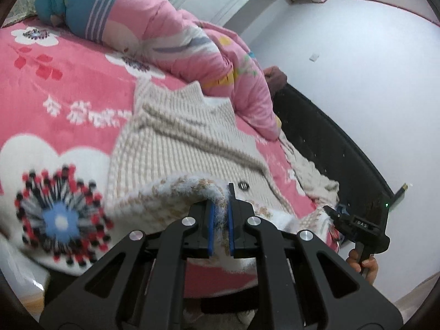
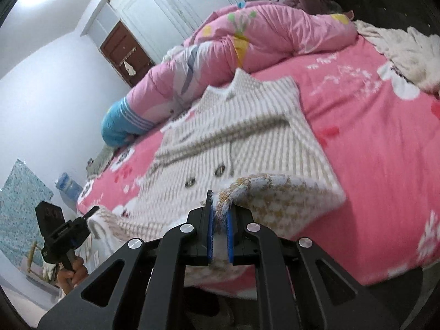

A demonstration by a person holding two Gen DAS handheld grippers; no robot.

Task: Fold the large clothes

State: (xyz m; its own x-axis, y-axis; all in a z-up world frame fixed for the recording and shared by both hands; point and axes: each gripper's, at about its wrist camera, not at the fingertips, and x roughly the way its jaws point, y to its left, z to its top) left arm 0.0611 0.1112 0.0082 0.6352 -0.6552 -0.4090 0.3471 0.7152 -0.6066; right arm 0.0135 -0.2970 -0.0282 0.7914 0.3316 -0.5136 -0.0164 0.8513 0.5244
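- Two grippers each pinch the near hem of a cream knitted cardigan [image 1: 187, 148] at the near edge of the bed [image 1: 68, 88].
- Left gripper [image 1: 221, 220]: blue pads nearly together, clamped on a fuzzy fold of hem that is raised off the bed cover.
- Right gripper [image 2: 219, 221]: the same narrow grip, with the hem's checked underside curling up just past its fingertips.
- Seen from the left, the right gripper sits at the cardigan's other near corner, by the bed's dark side rail [image 1: 330, 143], a hand [image 1: 364, 265] wrapped round its handle.
- Beyond the grippers the cardigan lies front-up on the pink flowered cover, with dark buttons [image 2: 220, 171] down its middle and its collar pointing to the far edge.
- Just behind the collar a bunched pink quilt [image 1: 165, 35] with a blue end stretches along the far side of the bed, touching or nearly touching the collar.
- A pale fluffy blanket [image 2: 398, 52] is heaped at the far right corner, well apart from the cardigan.
- Farther off are white walls and a brown door [image 2: 123, 52].
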